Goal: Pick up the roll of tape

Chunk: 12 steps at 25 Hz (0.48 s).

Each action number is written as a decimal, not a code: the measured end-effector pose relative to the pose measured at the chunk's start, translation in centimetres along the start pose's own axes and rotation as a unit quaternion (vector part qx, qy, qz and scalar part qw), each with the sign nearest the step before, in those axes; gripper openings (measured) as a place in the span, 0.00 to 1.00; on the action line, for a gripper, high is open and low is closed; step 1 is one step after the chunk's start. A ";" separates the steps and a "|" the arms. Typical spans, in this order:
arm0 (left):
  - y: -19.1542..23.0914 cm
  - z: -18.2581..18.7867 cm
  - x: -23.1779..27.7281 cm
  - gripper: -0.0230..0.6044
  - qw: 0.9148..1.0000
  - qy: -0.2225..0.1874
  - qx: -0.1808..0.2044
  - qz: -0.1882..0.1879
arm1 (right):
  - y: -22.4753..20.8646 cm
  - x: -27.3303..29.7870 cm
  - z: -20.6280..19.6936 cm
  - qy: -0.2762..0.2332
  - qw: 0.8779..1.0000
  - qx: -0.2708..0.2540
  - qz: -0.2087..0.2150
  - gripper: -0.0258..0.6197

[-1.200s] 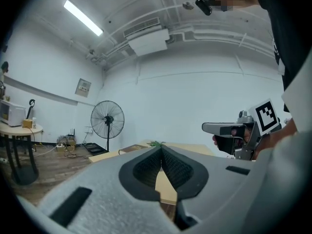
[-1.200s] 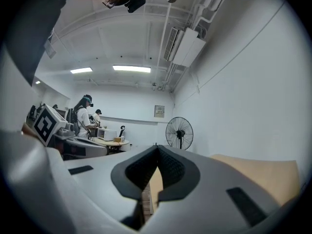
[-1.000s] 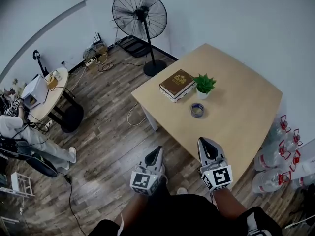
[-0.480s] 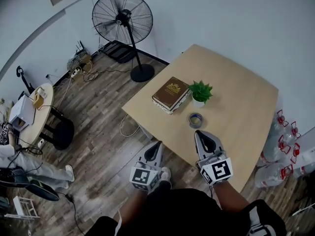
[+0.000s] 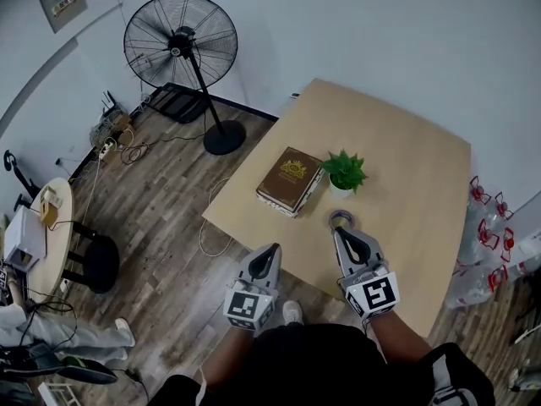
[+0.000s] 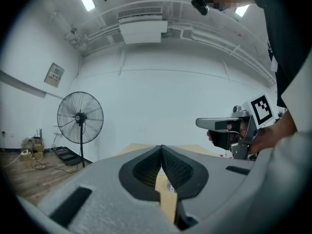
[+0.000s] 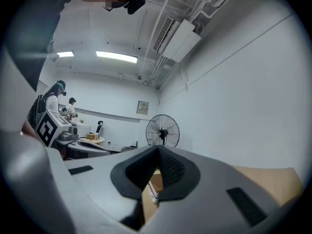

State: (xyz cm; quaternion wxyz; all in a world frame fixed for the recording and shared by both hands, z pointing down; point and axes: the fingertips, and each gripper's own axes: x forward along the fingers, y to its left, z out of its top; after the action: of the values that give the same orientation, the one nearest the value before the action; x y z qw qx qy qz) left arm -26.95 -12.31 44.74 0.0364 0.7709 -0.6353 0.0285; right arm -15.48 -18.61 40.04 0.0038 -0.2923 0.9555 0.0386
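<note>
The roll of tape (image 5: 341, 218), a small grey-blue ring, lies flat on the light wooden table (image 5: 406, 155), in front of a small potted plant (image 5: 345, 171). My right gripper (image 5: 341, 233) is held level over the table's near edge. In the head view its tip covers the near rim of the tape. Its jaws meet at the tip (image 7: 158, 148) with nothing between them. My left gripper (image 5: 272, 249) hangs over the floor just short of the table's edge. It too is shut and empty, seen in its own view (image 6: 161, 147).
A brown book (image 5: 291, 179) lies left of the plant. A standing fan (image 5: 177, 42) is on the wooden floor beyond the table's left corner. Several water bottles (image 5: 488, 227) stand at the right. A small round table (image 5: 38, 245) and cables (image 5: 118, 140) are at the left.
Both grippers have come forward to the table. The tape, once well ahead of the right gripper, now sits at its tip. Both pairs of jaws stayed shut.
</note>
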 end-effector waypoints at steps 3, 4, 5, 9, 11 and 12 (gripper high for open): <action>1.5 -0.2 1.4 0.04 1.000 0.002 0.019 -0.021 | -0.5 1.5 -0.3 -0.001 1.000 0.009 -0.027 0.03; 1.9 -0.2 1.9 0.04 0.999 0.002 0.022 -0.029 | -0.6 2.0 -0.4 -0.001 0.999 0.011 -0.035 0.03; 2.2 -0.3 2.5 0.04 0.999 0.001 0.021 -0.036 | -0.8 2.4 -0.5 0.000 0.999 0.012 -0.041 0.03; 2.3 -0.7 4.4 0.04 0.998 0.005 0.004 -0.063 | -1.0 3.2 -1.2 0.013 0.998 0.011 -0.055 0.03; 1.9 -0.9 5.4 0.04 0.997 0.006 0.003 -0.080 | -1.4 3.2 -1.7 0.021 0.998 0.010 -0.062 0.03; 1.8 -0.9 6.0 0.04 0.996 0.006 0.004 -0.083 | -1.8 3.2 -1.9 0.024 0.997 0.010 -0.066 0.03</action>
State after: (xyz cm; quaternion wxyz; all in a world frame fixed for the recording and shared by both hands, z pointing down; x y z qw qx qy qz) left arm -27.58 -18.43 46.25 0.0399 0.8211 -0.5684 0.0328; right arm -17.11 -22.05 41.73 -0.0139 -0.3558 0.9342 0.0211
